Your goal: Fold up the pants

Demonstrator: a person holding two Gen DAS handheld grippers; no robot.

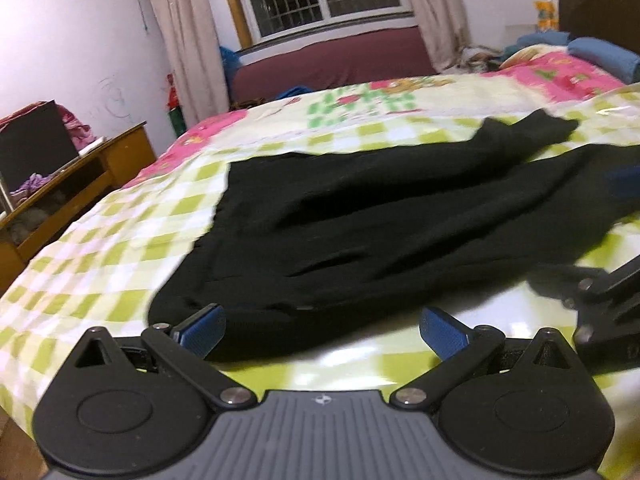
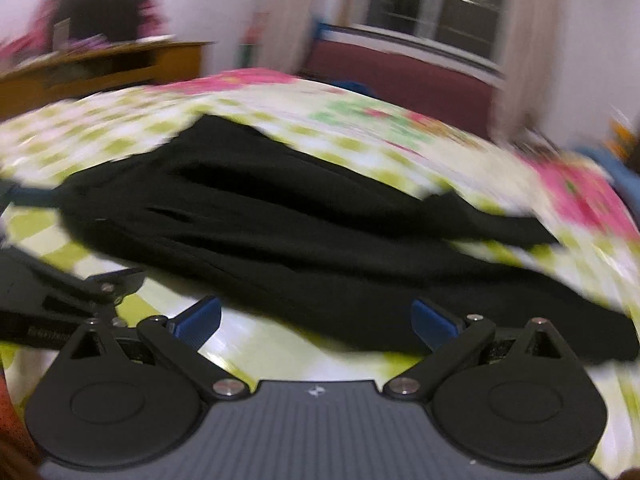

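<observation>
Left wrist view – black pants sharp, jaws wide, right wrist view blurred, jaws wide.

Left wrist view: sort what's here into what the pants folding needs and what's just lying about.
For the job:
black pants, spread on the checked bedsheet
left tongs, open
right tongs, open

Lying about:
wooden desk
blue pillow
curtains
maroon couch

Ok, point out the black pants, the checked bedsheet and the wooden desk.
black pants (image 1: 360, 216), left wrist view, middle of the spread fabric.
checked bedsheet (image 1: 120, 240), left wrist view, bare patch left of the pants.
wooden desk (image 1: 116, 152), left wrist view, its top edge.
</observation>
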